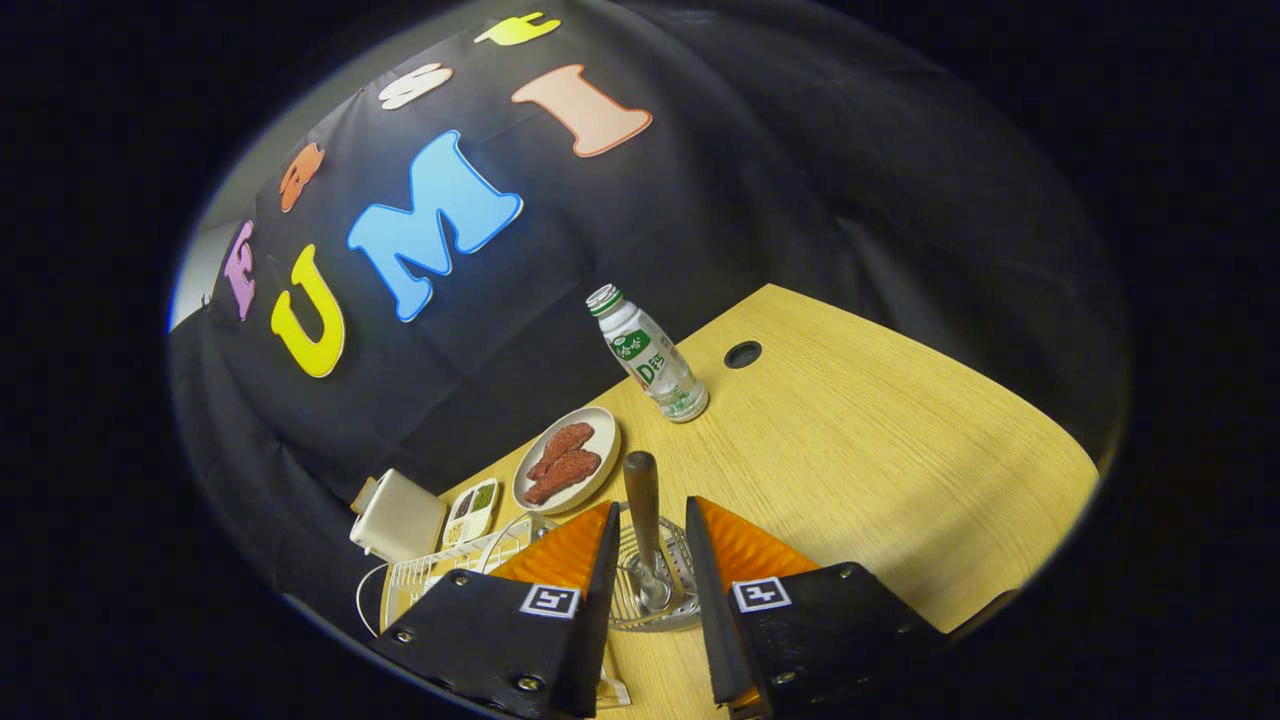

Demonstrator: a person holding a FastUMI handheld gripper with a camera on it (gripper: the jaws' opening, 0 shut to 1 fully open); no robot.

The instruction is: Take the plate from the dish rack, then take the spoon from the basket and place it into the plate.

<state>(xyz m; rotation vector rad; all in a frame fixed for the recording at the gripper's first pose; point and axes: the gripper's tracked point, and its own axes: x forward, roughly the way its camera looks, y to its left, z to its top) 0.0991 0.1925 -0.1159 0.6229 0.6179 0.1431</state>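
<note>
Straddling: gripper (648,520) spread wide, fingers either side of the spoon (645,525), not touching
Spoon: upright in wire basket (660,585), lower centre
Dish rack (440,570): lower left
Bottle (648,352): centre, on table (880,470)

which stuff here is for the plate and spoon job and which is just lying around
For the job:
- spoon, upright in the basket, between the open tool fingers
- dish rack

Lying about:
- milk bottle
- dish of sausages
- small divided tray
- white box
</note>
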